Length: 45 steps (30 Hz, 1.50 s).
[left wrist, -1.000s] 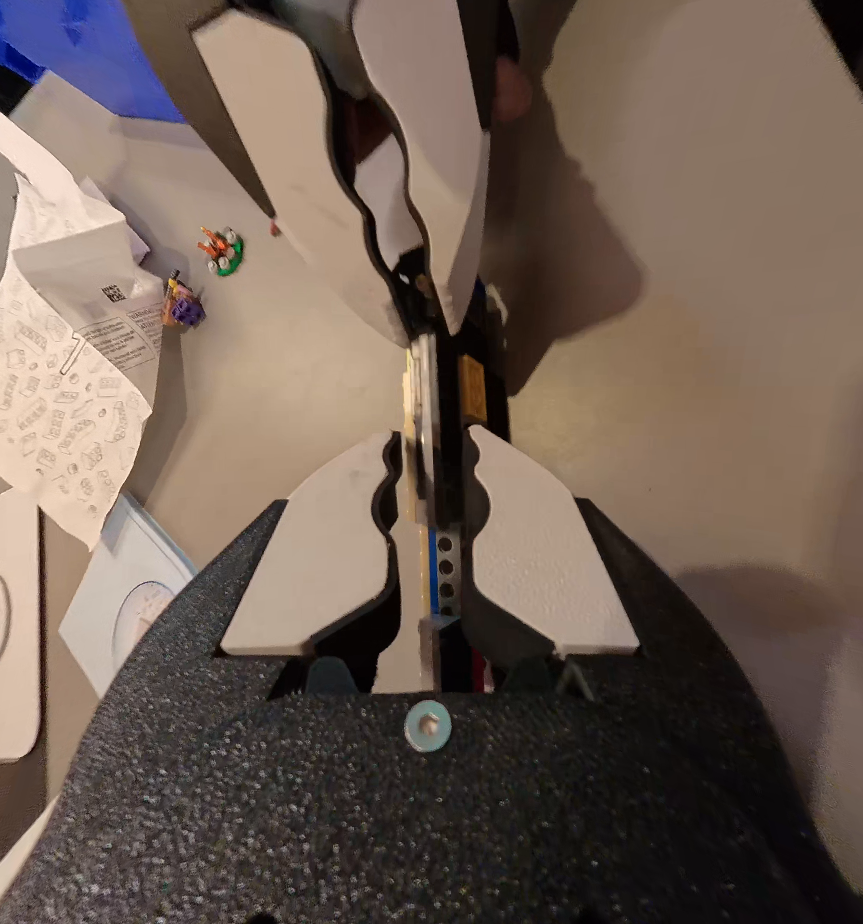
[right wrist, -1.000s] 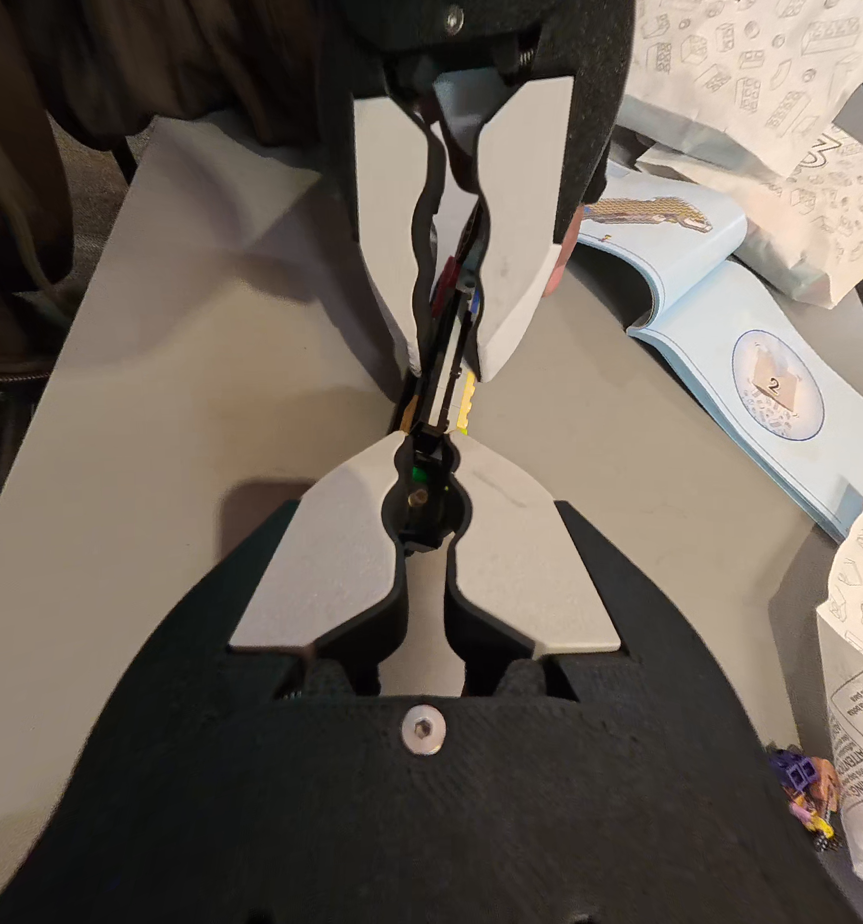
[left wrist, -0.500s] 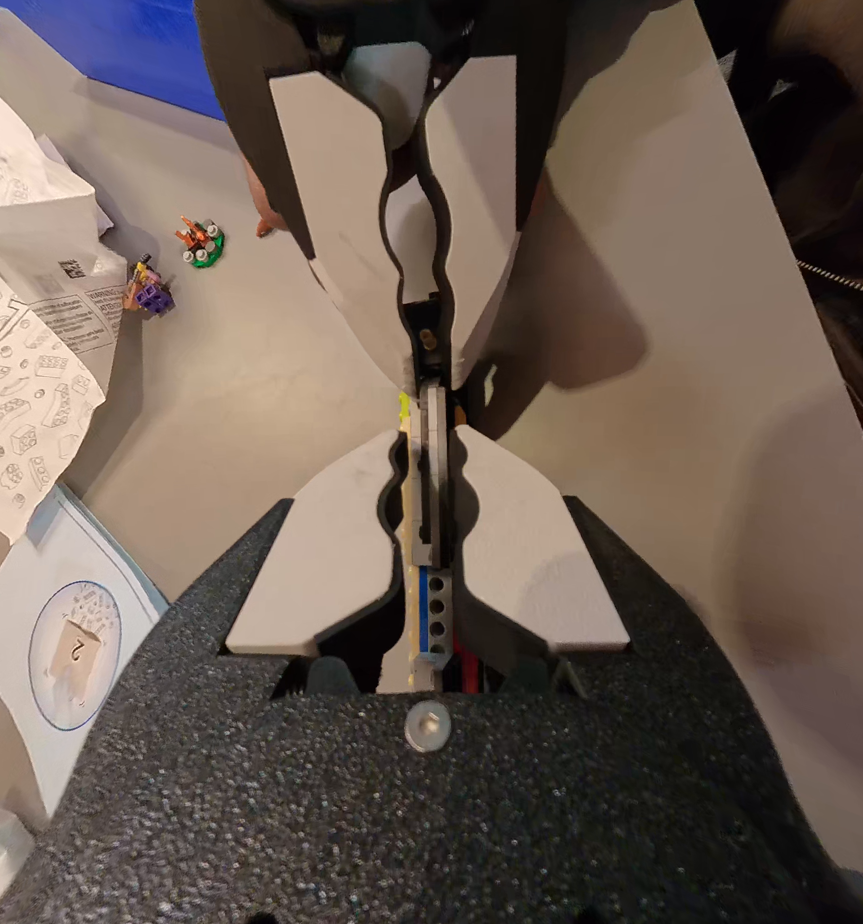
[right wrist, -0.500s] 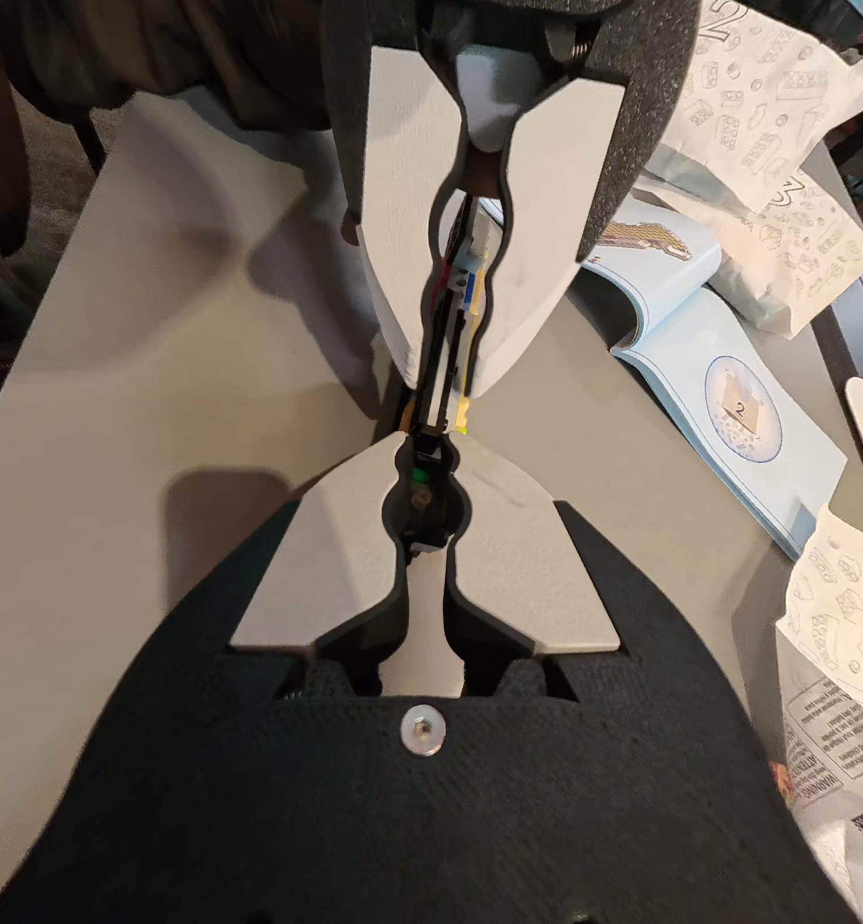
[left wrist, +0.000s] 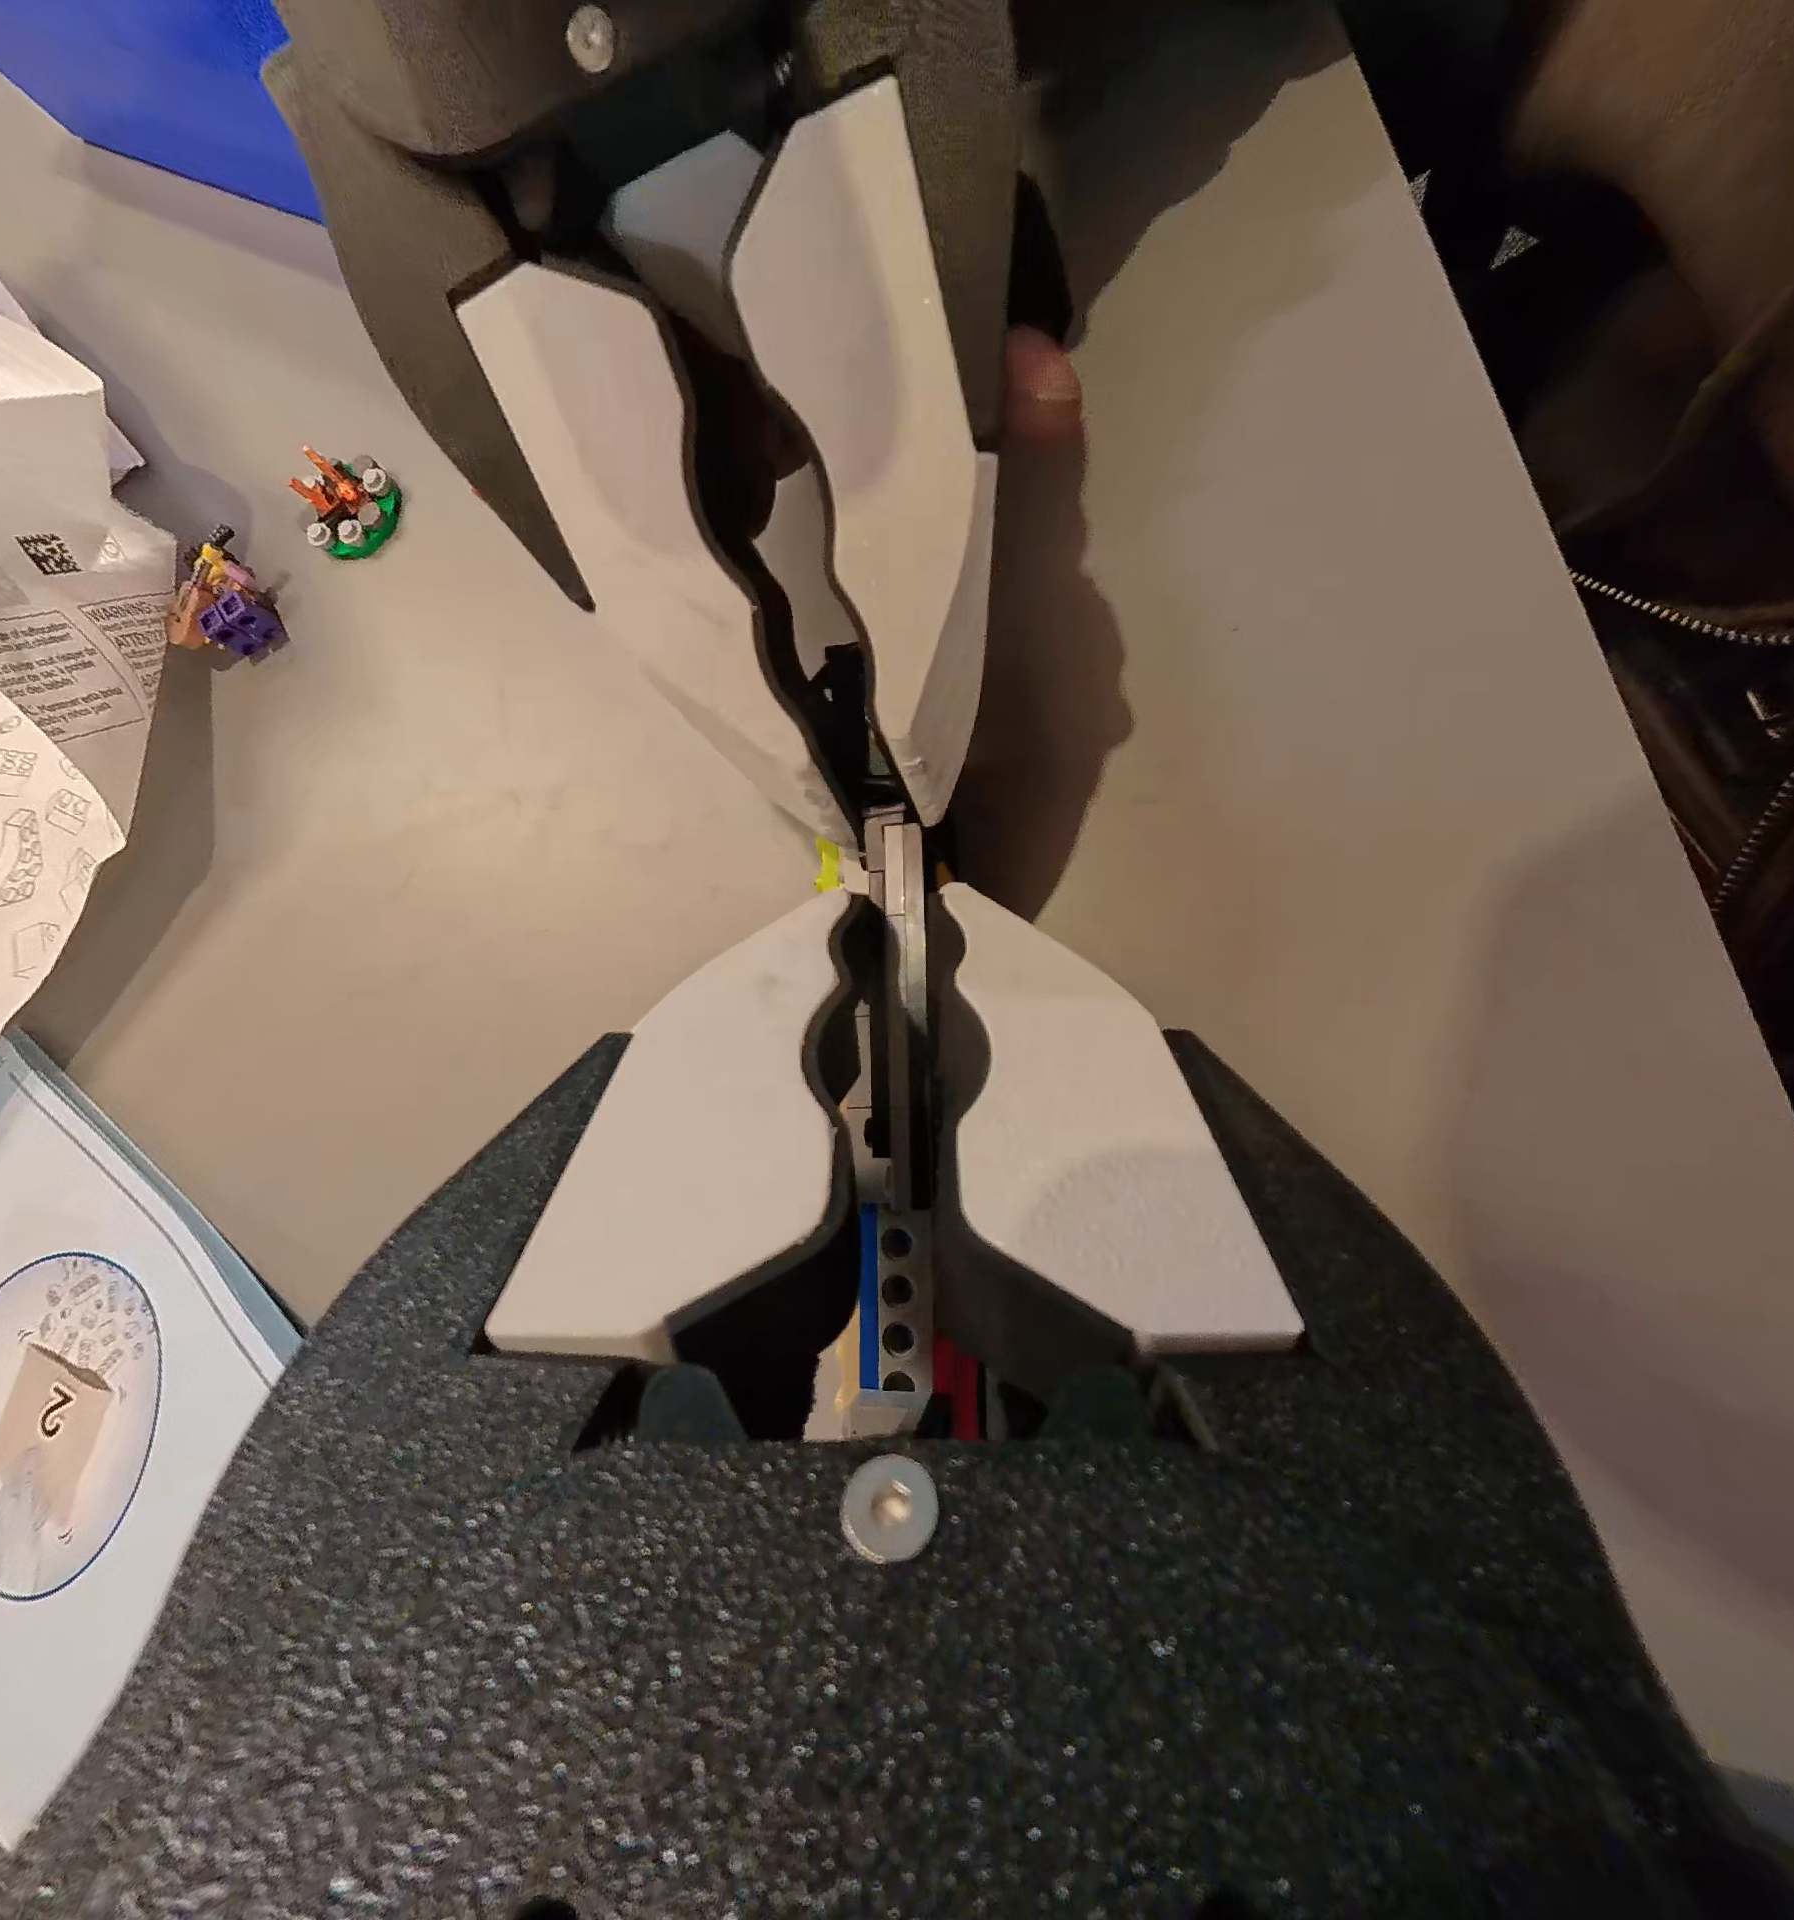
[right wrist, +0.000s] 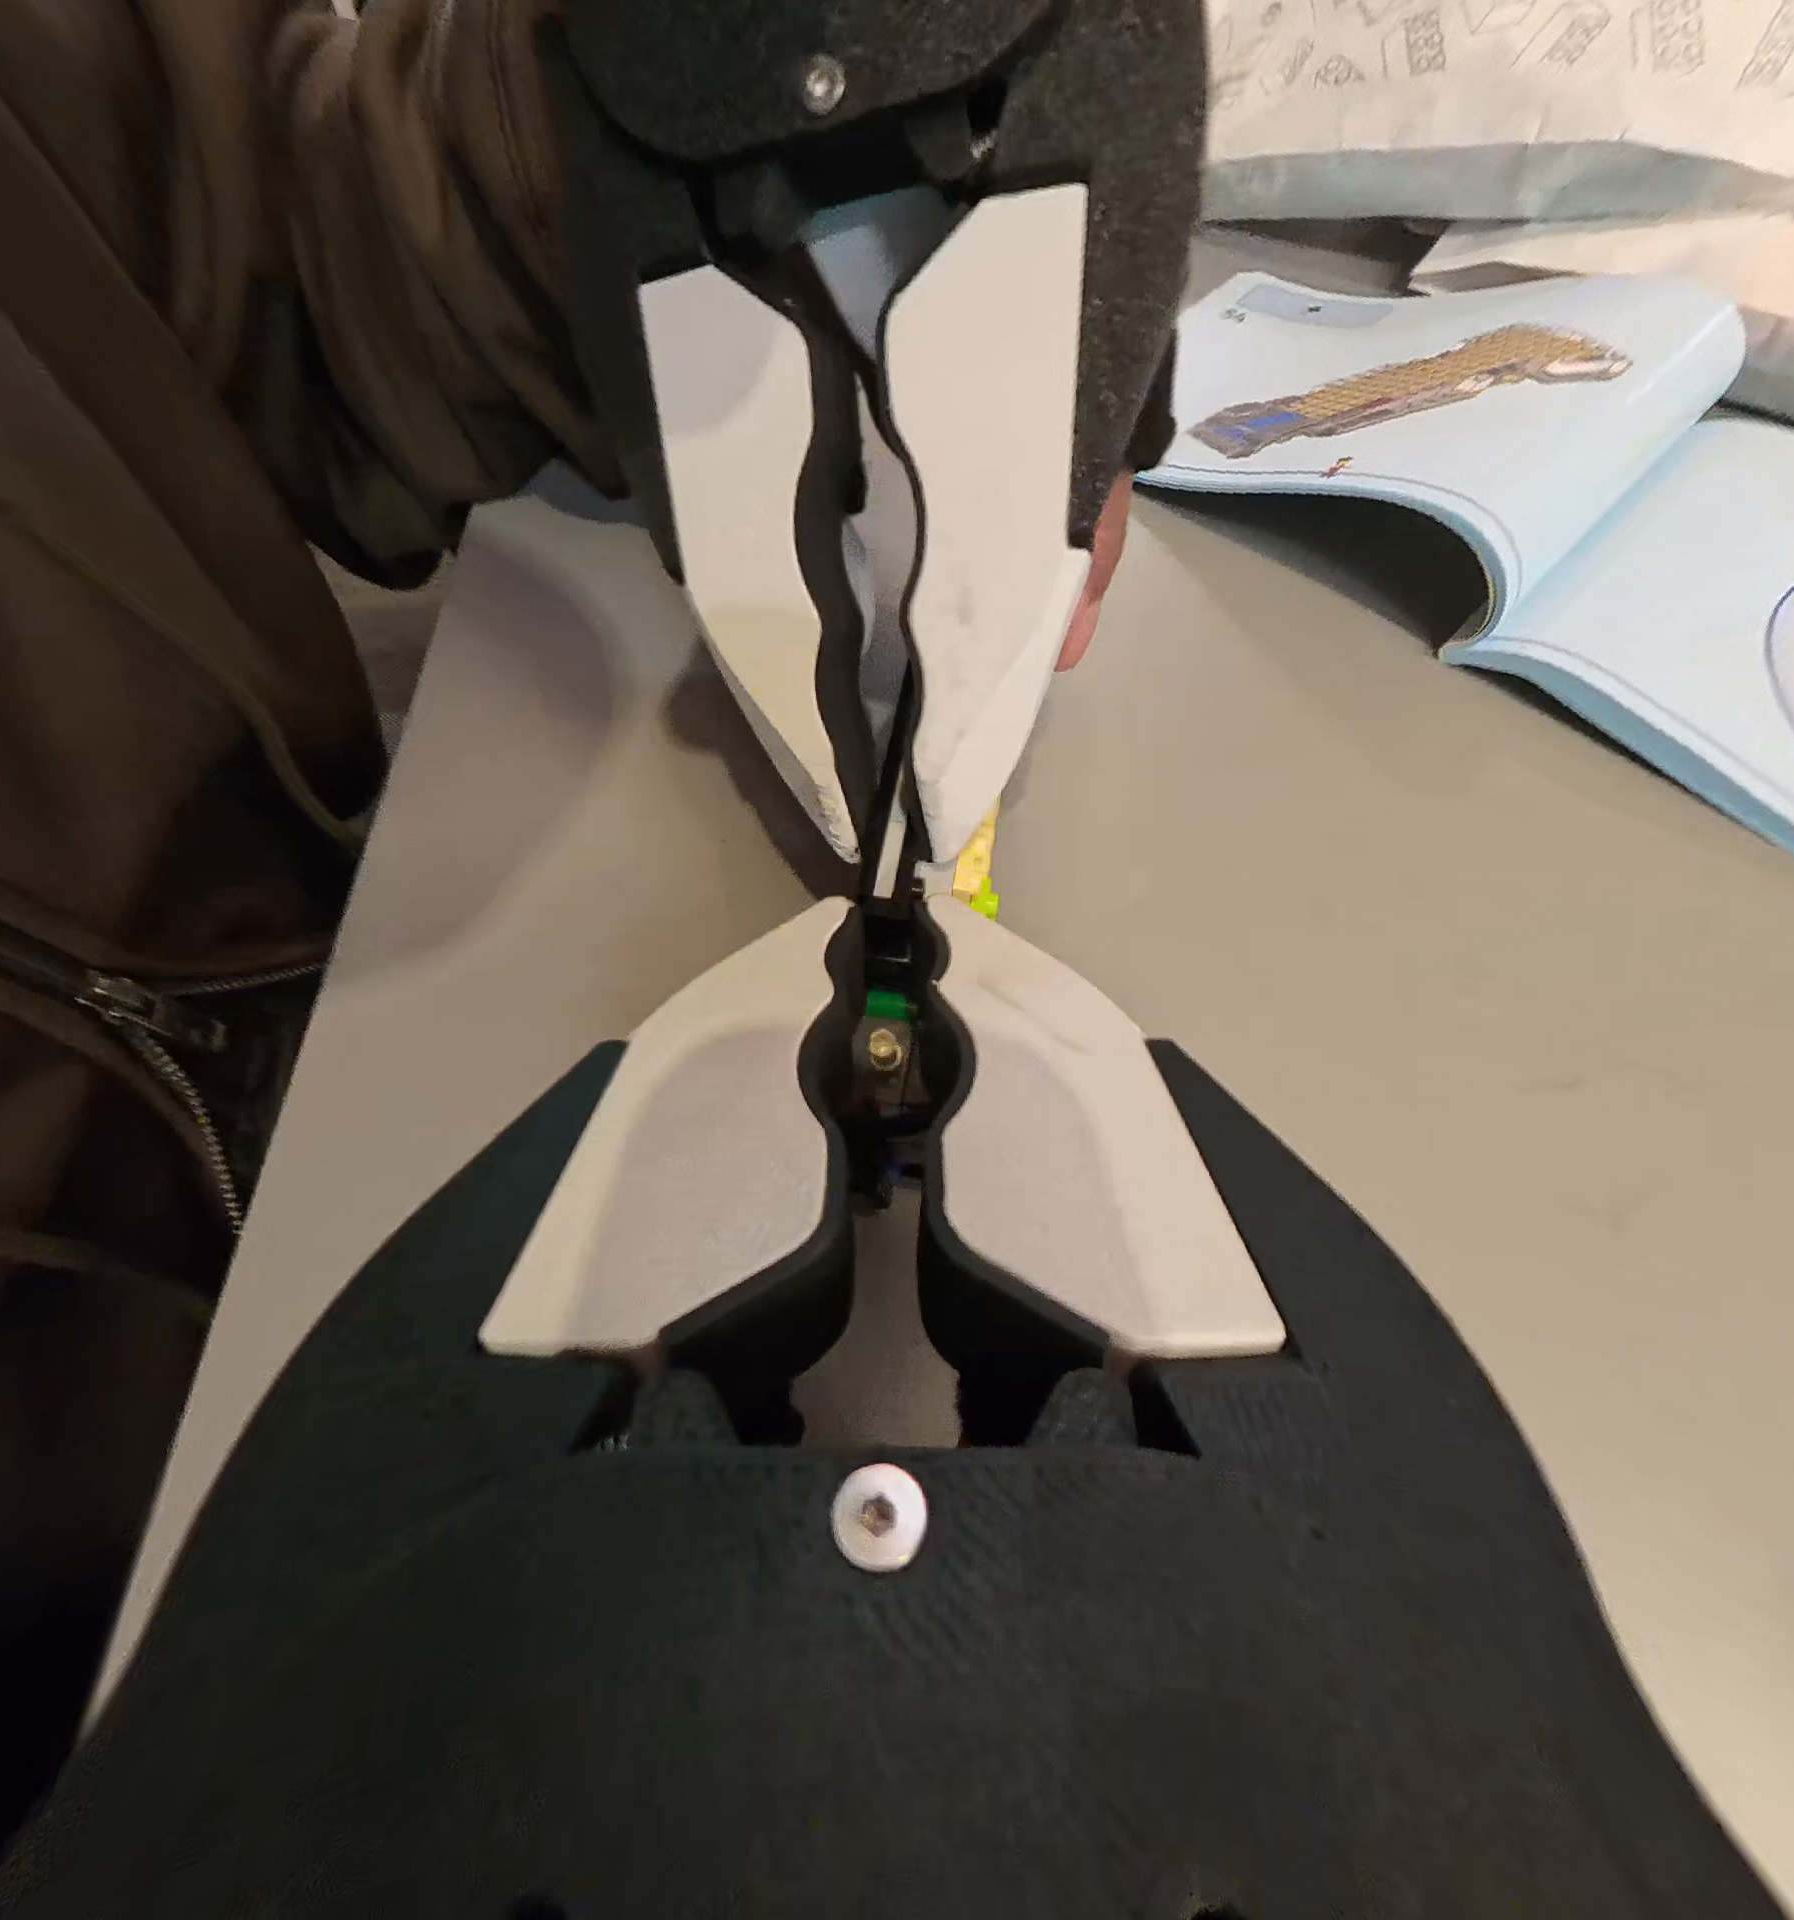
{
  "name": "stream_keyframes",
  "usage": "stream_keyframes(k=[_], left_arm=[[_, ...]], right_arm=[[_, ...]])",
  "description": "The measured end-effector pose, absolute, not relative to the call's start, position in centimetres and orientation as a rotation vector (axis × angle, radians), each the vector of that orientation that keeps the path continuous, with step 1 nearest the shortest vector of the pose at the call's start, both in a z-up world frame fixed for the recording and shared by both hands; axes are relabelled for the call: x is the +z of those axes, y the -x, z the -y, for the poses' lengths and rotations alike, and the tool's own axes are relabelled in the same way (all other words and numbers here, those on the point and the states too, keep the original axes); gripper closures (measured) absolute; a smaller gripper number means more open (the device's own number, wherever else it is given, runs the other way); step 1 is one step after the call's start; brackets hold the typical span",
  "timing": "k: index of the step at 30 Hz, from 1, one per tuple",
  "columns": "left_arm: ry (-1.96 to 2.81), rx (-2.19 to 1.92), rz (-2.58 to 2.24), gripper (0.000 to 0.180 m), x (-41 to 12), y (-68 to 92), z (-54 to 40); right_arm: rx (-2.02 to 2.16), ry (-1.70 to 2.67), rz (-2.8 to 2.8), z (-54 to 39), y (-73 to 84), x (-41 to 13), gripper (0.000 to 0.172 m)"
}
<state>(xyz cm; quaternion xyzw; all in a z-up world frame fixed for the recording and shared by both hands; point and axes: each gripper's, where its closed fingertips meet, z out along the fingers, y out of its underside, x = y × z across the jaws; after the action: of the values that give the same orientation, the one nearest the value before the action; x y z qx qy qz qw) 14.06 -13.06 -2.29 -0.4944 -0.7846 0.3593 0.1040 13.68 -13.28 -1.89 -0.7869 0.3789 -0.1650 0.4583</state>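
Observation:
My left gripper [left wrist: 893, 906] is shut on a thin flat brick assembly [left wrist: 908, 1039] of grey and black plates with a blue holed beam [left wrist: 893, 1309] at its near end. My right gripper [right wrist: 888, 916] is shut on a small black brick piece [right wrist: 888, 951] with a green part [right wrist: 888, 1003] and a gold stud. The two grippers meet tip to tip above the grey table [left wrist: 560, 790]. The right gripper shows at the top of the left wrist view [left wrist: 877, 810], and the left gripper at the top of the right wrist view [right wrist: 888, 852]. Yellow and lime bricks [right wrist: 986, 883] stick out beside the tips.
A small green round build [left wrist: 353, 509] and a purple build [left wrist: 233, 613] stand at the left. White printed paper bags [left wrist: 10, 675] and a light-blue booklet [right wrist: 1547, 540] lie near them. A blue bin [left wrist: 145, 94] is at the back. A person's dark jacket [right wrist: 145, 520] is at the table edge. Only a small space, under 4 cm, lies between the two pairs of fingers. Between my right fingertips and the small green round build [left wrist: 353, 509] there is roughly 20 cm.
Both grippers stayed shut on their brick pieces and tip to tip. They swung together, and the right gripper now leans in at a steeper angle.

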Motion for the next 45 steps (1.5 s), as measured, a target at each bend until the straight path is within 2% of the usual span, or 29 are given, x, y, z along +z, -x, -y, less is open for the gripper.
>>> stream_keyframes(k=[3,6,13,17,25,33,35,45], left_arm=[[1.459,1.051,2.304,0.171,-2.3,-14.0,13.0],[1.519,0.989,2.18,0.171,-2.2,-12.1,11.5],[1.359,1.019,2.334,0.171,-2.2,-13.9,13.2],[1.246,1.105,2.285,0.164,-0.6,-14.1,13.5],[0.985,1.244,2.203,0.163,1.5,-15.0,15.2],[0.961,1.247,2.097,0.168,1.6,-13.7,15.4],[0.97,1.236,2.074,0.175,1.4,-13.4,15.2],[0.981,1.275,1.988,0.176,1.9,-13.4,15.0]], right_arm=[[-0.341,1.874,-0.998,13.6,-13.9,-1.9,0.164],[-0.453,1.856,-1.192,16.9,-15.2,-3.0,0.164],[-0.481,1.847,-1.097,16.1,-14.6,-1.9,0.164],[-0.542,1.878,-1.04,16.0,-14.5,-1.8,0.164],[-0.687,1.813,-0.905,15.5,-14.5,1.1,0.164],[-0.725,1.822,-0.837,14.8,-14.2,1.6,0.164],[-0.727,1.825,-0.829,14.6,-14.2,1.6,0.164],[-0.705,1.786,-0.81,14.4,-14.0,2.1,0.164]])
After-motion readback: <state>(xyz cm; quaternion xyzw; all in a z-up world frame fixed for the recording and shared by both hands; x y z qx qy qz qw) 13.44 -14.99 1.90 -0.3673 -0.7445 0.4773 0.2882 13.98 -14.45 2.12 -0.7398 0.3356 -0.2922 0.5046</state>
